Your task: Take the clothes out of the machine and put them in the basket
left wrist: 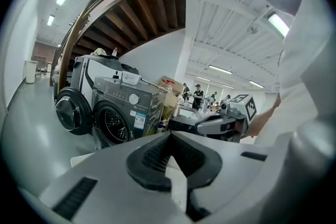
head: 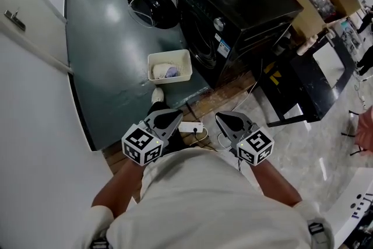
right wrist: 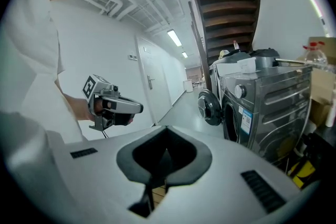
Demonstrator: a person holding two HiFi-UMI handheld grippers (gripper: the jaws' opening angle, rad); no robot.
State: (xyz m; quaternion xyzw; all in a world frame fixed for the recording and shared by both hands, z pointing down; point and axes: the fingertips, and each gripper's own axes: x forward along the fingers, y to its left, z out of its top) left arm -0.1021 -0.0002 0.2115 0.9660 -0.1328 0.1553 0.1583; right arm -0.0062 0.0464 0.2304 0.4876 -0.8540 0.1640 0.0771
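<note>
Clothes (head: 165,71) lie in the basket (head: 169,53) on the floor, just beside the open machine (head: 233,14); whether its drum holds more cannot be seen. The left hand-held gripper (head: 169,116) and right hand-held gripper (head: 228,119), near the person, are both pressed together and empty, so unloading looks largely done.

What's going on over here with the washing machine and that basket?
A person stands a little way off from the black washing machine, whose round door hangs open. The white basket on the floor in front of it holds a few pale clothes. The person holds the left tool and the right tool close to the body, both shut with nothing in them, touching nothing.
</note>
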